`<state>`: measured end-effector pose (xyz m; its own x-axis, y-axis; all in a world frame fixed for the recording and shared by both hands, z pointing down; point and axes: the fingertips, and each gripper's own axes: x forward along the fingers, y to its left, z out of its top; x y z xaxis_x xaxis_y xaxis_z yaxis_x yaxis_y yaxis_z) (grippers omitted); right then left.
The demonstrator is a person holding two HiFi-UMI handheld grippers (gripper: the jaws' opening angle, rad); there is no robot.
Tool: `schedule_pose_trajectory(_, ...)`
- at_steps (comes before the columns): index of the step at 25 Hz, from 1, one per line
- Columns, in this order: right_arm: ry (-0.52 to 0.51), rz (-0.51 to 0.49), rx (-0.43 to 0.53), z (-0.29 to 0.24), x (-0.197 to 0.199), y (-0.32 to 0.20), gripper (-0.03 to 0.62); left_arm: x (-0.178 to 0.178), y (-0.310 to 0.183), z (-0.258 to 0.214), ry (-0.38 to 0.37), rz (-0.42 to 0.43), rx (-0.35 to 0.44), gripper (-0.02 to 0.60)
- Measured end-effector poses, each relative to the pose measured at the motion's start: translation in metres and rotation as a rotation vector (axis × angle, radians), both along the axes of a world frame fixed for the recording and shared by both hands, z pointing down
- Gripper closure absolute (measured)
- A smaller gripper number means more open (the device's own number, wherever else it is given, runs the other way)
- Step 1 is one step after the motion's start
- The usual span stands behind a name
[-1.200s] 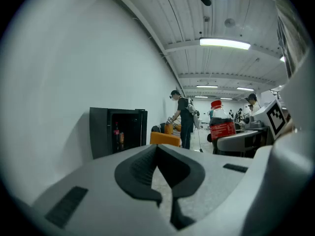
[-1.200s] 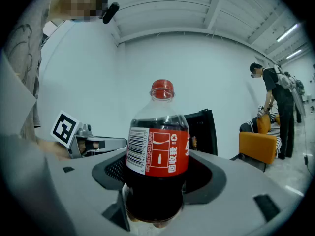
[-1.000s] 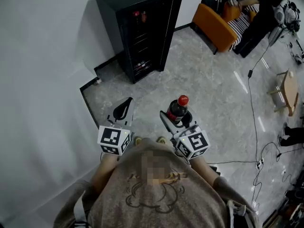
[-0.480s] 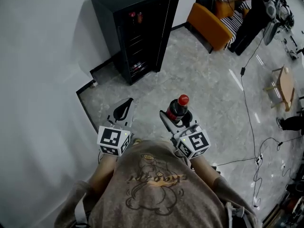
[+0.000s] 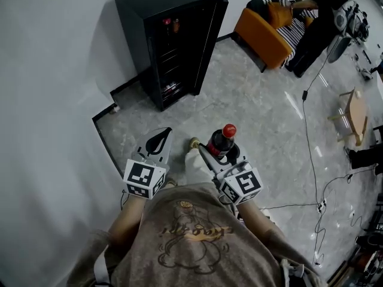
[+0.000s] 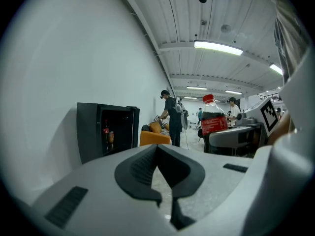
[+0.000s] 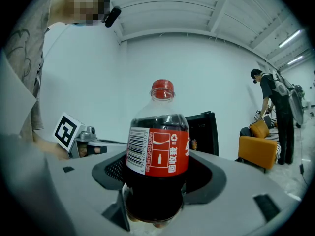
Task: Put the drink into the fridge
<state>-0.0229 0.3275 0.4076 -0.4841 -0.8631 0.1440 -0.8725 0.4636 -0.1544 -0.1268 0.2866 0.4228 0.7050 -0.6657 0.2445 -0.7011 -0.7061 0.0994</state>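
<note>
A cola bottle (image 5: pixel 222 140) with a red cap and red label stands upright between the jaws of my right gripper (image 5: pixel 222 153), which is shut on its lower body. In the right gripper view the bottle (image 7: pixel 158 161) fills the centre, with the gripper (image 7: pixel 155 203) clasped around its base. My left gripper (image 5: pixel 158 139) hangs beside it to the left, shut and holding nothing; its gripper (image 6: pixel 165 203) jaws meet at the tips. The black fridge (image 5: pixel 167 40) stands ahead against the white wall with its door open. A few drinks show on its upper shelf (image 6: pixel 107 133).
An orange sofa (image 5: pixel 263 34) with a person beside it stands right of the fridge. A small wooden table (image 5: pixel 357 109) and floor cables (image 5: pixel 314 160) lie at the right. Grey stone floor (image 5: pixel 251 100) stretches between me and the fridge. My foot (image 5: pixel 194 160) shows below.
The view has shifted toward the fridge, and my foot has stepped forward between the grippers. Both grippers keep their pose; the bottle stays held.
</note>
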Motion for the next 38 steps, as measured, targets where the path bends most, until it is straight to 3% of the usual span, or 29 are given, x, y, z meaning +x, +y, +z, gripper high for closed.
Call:
schedule_pose_trajectory(23, -0.045, -0.063, -0.039, 0.01, 0.04, -0.121, 0.279, 0.05, -0.113, 0.0, -0.012, -0.01, -0.024, 0.578)
schedule_pose_trajectory(38, -0.065, -0.199, -0.027, -0.005, 0.061, -0.199, 0.279, 0.083, -0.182, -0.012, -0.011, -0.068, -0.04, 0.578)
